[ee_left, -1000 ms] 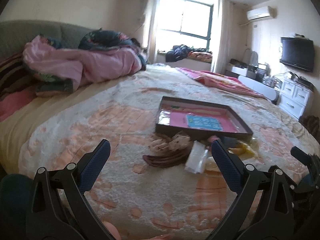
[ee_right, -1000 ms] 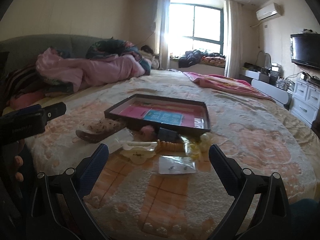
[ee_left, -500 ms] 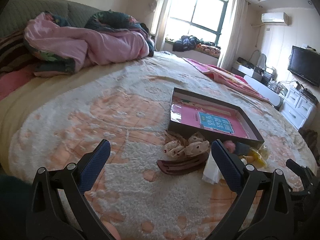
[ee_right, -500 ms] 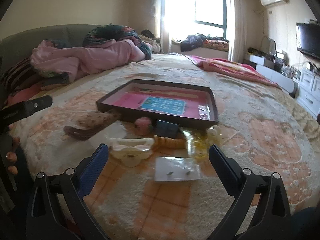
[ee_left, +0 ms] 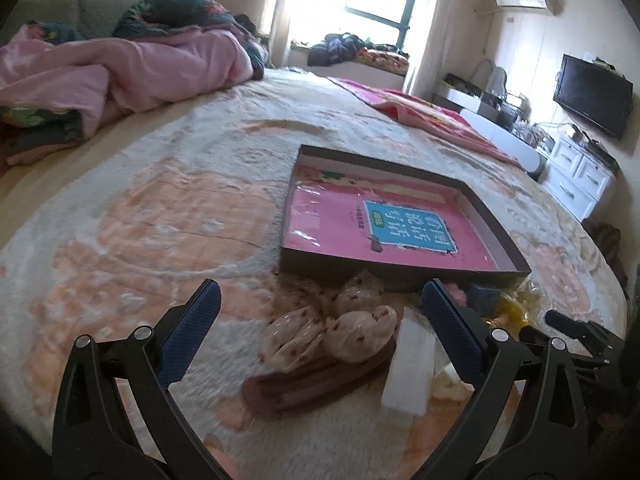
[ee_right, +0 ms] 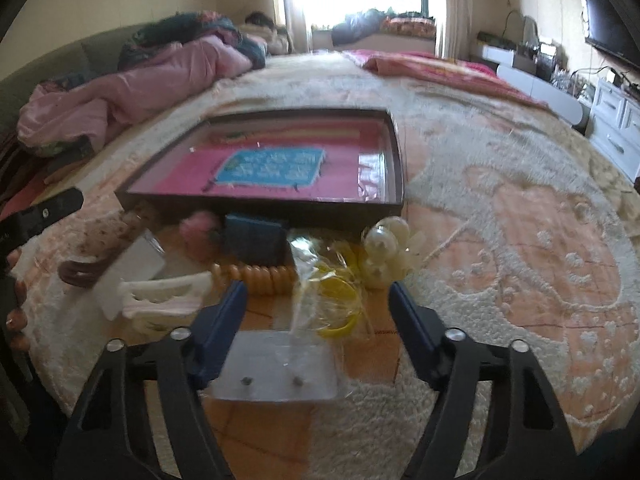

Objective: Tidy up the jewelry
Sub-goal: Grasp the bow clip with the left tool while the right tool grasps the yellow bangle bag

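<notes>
inside the dark tray [ee_left: 486, 210], the pink sheet [ee_left: 340, 224] bears a blue label [ee_left: 408, 226] with large chinese characters, seen upside down and too blurred to read.

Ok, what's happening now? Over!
Left gripper open over bow hair clip. Right gripper closing, nothing pinched, above earring packet. Tray unblocked.

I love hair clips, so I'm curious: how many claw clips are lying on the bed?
2. A brown claw clip with a spotted fabric bow lies left of the pile; a white claw clip sits beside it, nearer the middle. Others may hide under the bags.
</notes>
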